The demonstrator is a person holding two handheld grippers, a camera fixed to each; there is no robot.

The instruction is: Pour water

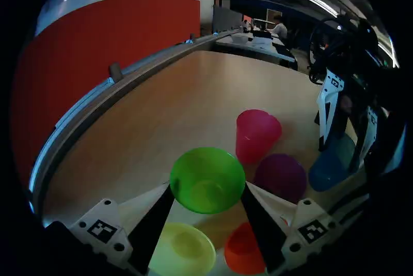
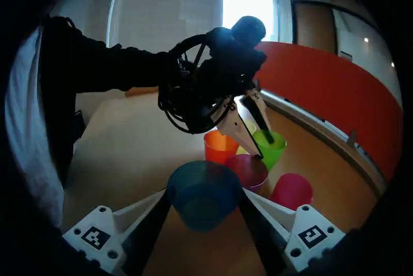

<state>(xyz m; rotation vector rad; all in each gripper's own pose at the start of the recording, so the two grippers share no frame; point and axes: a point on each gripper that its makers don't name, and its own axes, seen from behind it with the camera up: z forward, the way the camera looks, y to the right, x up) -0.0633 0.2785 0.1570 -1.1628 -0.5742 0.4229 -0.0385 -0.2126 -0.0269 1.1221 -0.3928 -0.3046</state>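
Observation:
My left gripper (image 1: 207, 187) is shut on a translucent green cup (image 1: 207, 180), which stays upright between the fingers above the wooden table (image 1: 196, 95). My right gripper (image 2: 204, 193) is shut on a blue cup (image 2: 204, 201), also upright. From the left gripper view, the right gripper (image 1: 339, 157) and blue cup (image 1: 330, 167) are at the right. From the right gripper view, the left gripper (image 2: 266, 147) holds the green cup (image 2: 272, 151) beyond the other cups. I cannot tell whether either cup holds water.
A pink cup (image 1: 256, 134), a purple cup (image 1: 281, 177), a yellow cup (image 1: 183, 247) and an orange cup (image 1: 241, 250) stand close together on the table. An orange-red partition (image 1: 103, 59) runs along the table's far edge. A person's dark sleeve (image 2: 103, 69) reaches in.

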